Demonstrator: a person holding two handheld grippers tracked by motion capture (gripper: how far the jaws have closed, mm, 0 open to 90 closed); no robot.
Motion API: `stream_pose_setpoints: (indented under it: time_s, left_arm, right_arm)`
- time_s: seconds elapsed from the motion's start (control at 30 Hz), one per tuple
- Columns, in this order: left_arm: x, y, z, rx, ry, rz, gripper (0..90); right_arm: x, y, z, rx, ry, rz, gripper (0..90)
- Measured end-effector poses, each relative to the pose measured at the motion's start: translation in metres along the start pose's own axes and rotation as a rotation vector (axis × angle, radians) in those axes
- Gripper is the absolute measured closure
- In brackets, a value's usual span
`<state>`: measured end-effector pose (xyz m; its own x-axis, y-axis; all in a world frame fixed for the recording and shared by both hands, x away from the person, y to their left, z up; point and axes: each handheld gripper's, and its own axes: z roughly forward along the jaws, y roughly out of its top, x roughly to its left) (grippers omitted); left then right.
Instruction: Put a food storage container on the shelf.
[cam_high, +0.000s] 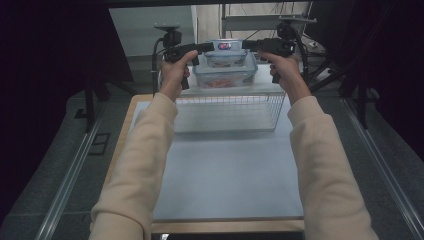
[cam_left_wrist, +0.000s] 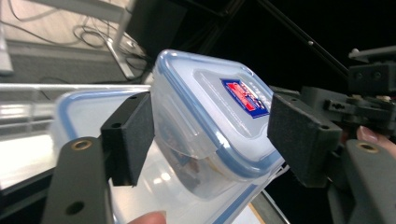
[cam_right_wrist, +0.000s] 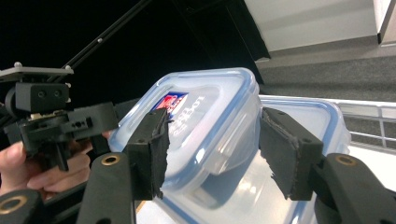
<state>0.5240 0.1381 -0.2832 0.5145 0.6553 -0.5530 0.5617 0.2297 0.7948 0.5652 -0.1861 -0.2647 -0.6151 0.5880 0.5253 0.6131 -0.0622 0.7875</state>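
A: Clear plastic is seen at twelve o'clock: a small clear plastic box with a blue-rimmed lid (cam_high: 226, 51) is stacked on a larger clear plastic box with a blue rim (cam_high: 225, 75), itself set on the white wire basket (cam_high: 227, 111).

B: How far along is the stacking judged to be?

A: Nearly done. The small box is already seated; only the withdrawal is left. The left gripper (cam_left_wrist: 212, 135) is held at nine o'clock of it, the right gripper (cam_right_wrist: 212, 154) at three o'clock, each with jaws apart, no pad pressed on it.

B: And the contents?

A: Something reddish is seen in the larger box, something dark in the small one; neither can be identified.
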Motion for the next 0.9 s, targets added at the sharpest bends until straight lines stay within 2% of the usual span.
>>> stream_pose_setpoints:
  time_s: [0.13, 0.33, 0.63, 0.8, 0.9]
  left_arm:
    - [-0.003, -0.002, -0.011, 0.000, -0.001, 0.027, 30.2]
    - [-0.005, -0.014, -0.025, 0.013, 0.004, 0.051, 30.3]
    - [-0.005, -0.029, -0.042, 0.020, -0.001, 0.067, 29.9]
    - [-0.004, -0.041, -0.048, 0.030, -0.008, 0.082, 29.9]
    - [-0.003, -0.047, -0.052, 0.026, -0.022, 0.075, 29.9]
  right_arm:
    - [0.004, -0.004, -0.011, -0.017, 0.000, -0.028, 43.3]
    - [0.010, -0.015, -0.024, 0.005, -0.018, -0.069, 44.1]
    - [0.014, -0.029, -0.036, 0.011, -0.020, -0.081, 42.5]
    - [0.015, -0.039, -0.041, 0.014, -0.003, -0.093, 41.6]
    - [0.013, -0.047, -0.045, 0.011, 0.006, -0.097, 41.6]
